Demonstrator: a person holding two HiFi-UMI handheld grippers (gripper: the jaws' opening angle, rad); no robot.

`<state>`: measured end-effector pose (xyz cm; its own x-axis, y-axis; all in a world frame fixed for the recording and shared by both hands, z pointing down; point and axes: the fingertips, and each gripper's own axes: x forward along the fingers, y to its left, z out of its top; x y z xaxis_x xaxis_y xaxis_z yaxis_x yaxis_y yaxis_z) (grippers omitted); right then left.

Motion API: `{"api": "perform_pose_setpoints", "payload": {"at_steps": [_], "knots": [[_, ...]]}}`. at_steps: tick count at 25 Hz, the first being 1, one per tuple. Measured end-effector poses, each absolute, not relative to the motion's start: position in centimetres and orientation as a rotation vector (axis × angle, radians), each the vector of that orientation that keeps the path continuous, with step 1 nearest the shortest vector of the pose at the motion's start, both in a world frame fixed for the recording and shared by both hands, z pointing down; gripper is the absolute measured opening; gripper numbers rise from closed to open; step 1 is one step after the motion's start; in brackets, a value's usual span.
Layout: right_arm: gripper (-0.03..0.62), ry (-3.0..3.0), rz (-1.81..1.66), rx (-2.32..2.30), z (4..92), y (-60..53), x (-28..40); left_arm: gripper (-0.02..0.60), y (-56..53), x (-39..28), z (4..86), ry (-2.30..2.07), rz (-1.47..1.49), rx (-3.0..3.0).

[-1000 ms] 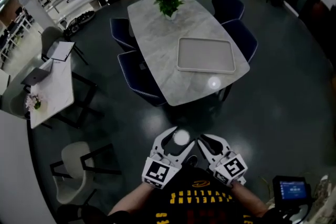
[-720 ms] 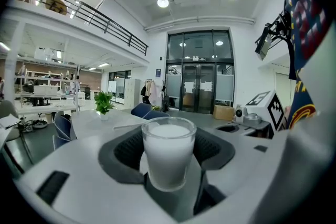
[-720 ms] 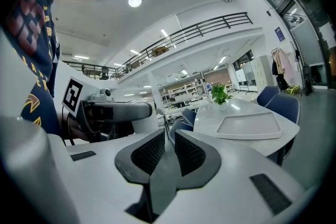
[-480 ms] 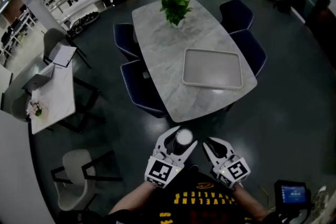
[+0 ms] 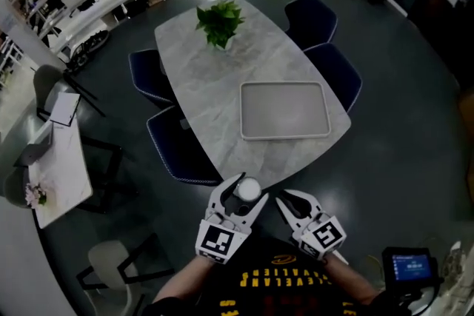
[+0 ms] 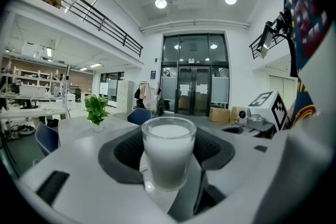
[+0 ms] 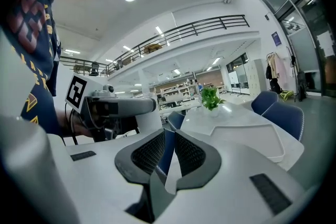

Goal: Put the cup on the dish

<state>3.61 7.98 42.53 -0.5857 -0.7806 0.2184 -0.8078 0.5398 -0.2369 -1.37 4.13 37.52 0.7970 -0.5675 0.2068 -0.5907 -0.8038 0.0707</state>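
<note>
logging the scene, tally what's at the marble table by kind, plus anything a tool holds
blue chairs: 4
tray: 1
potted plant: 1
cup: 1
total: 7

A tray (image 5: pixel 284 110) lies on the near right part of the counter (image 5: pixel 207 85), a plant (image 5: pixel 219 22) stands at its far end, and chairs (image 5: pixel 332 74) line both long sides. Just before the counter's near edge, a cup (image 5: pixel 249 189) sits between the left gripper's (image 5: pixel 246 193) jaws, with the right gripper (image 5: pixel 287 197) just to its right.
</note>
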Motion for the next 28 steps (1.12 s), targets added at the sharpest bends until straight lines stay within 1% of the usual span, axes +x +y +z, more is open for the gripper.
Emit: {"api": "perform_pose_setpoints", "payload": {"at_steps": [15,23,27,28], "knots": [[0.048,-2.609,0.485,1.461,42.9,2.4,2.0,0.267,-1.9,-2.4,37.7,-0.858,0.281,2.913],[0.048,-2.572,0.523,1.604,42.0,-0.2,5.7,0.267,-4.6,-0.8,38.6,-0.880,0.298,2.929],[0.049,-2.595,0.471,1.538,42.7,-2.6,6.7,0.267,-7.1,0.3,39.6,-0.920,0.305,2.913],[0.068,-2.606,0.444,1.493,42.9,-3.3,6.7,0.267,-7.9,0.5,39.6,-0.937,0.302,2.895]]}}
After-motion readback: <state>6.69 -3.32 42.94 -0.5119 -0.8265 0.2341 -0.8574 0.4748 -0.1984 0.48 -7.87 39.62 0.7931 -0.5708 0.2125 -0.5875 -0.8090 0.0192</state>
